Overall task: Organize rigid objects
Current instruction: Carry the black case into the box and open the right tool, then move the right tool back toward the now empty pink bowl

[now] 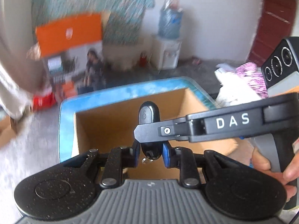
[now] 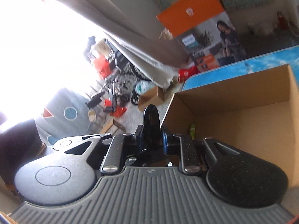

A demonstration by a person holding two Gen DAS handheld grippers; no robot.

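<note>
Above the open cardboard box (image 1: 115, 130), black key fob (image 1: 149, 115) upright, ring-end down, pinched by both hand-held grippers.

One key fob (image 1: 149, 116) is seen, with one ring (image 1: 146, 160) at its lower end. One open box (image 1: 119, 127) is counted on one blue table (image 1: 115, 93). Two claws are counted, left (image 1: 150, 154) and right (image 2: 151, 135). One small green item (image 2: 192, 128), perhaps a bottle, is made out in the box. One orange carton (image 1: 69, 32) and one water dispenser (image 1: 167, 53) are counted behind.
</note>
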